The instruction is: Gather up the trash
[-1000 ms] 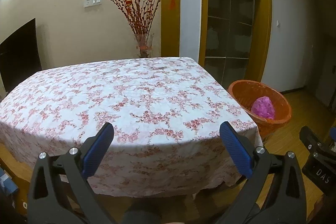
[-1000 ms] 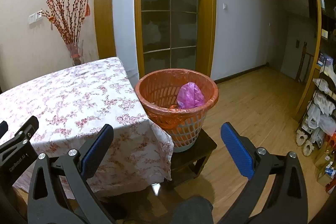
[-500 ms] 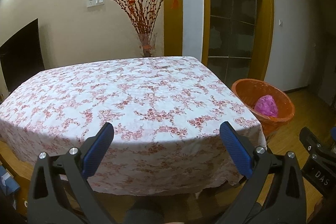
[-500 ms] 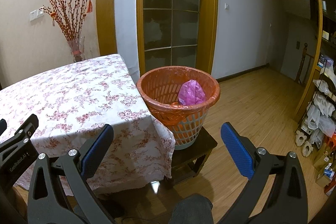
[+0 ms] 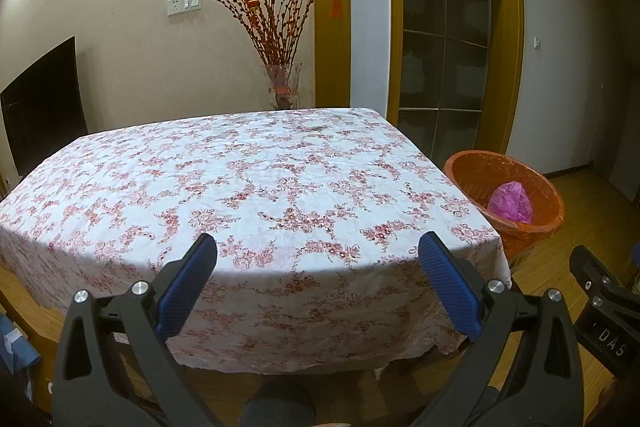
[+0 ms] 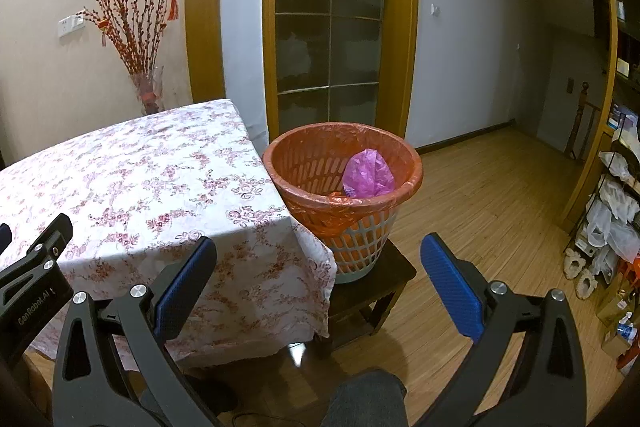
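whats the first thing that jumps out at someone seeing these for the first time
The orange waste basket on a low dark stool by the table's right corner, with a crumpled pink bag inside. Next, the flowered tablecloth, bare on top, and the red branches in a glass vase behind it.

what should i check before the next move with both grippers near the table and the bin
1. Left gripper open, nothing held: ok.
2. Right gripper open, nothing held: ok.
3. Bin upright on its stool beside the table, mouth unobstructed: ok.
4. Room left in the bin: ok; only a pink bag and some orange plastic lie inside.
5. Trash left on the tablecloth: none visible in either view.
6. Trash on the floor under the table: cannot tell, the cloth hides it.
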Available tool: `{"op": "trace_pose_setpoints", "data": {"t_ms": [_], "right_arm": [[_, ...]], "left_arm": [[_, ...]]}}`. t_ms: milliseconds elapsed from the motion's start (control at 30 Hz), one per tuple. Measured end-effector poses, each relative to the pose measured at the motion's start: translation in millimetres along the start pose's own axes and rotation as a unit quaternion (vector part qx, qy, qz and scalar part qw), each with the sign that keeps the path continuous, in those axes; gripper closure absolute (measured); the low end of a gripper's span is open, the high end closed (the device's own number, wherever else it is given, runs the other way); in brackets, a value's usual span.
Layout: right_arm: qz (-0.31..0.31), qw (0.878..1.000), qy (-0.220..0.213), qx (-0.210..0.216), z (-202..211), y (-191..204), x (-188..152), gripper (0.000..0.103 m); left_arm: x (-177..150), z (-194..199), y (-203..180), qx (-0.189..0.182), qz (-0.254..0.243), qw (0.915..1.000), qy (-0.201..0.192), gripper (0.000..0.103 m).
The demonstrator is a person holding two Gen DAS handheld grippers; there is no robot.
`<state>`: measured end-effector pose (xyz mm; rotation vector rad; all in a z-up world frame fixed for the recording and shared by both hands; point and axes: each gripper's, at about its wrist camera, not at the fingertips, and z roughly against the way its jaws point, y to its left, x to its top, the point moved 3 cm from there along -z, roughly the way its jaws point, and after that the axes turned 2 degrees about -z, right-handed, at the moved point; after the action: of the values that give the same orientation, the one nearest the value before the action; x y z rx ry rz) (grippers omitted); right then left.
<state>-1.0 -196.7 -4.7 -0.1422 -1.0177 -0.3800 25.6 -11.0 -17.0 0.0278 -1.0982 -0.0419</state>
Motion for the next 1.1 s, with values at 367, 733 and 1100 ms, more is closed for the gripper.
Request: {"op": "trace_pose_setpoints", "data": {"t_ms": [367, 733, 1100], "right_arm": [[0.001, 1.000, 0.002, 0.002, -1.3, 1.4, -0.8, 0.002], [0.001, 1.000, 0.002, 0.002, -1.4, 0.9, -0.4, 0.002], [0.001, 1.000, 0.003, 0.003, -1.4, 1.0, -0.5, 0.003]], "left_arm": [[0.3, -0.3, -0.5, 0.000, 0.000, 1.0000, 0.000, 0.004], [0.2, -1.7, -2.9, 0.000, 0.000, 1.0000, 0.002, 0.004], [-0.5, -2.7, -4.0, -0.001, -0.001, 1.0000, 0.004, 0.004]]}}
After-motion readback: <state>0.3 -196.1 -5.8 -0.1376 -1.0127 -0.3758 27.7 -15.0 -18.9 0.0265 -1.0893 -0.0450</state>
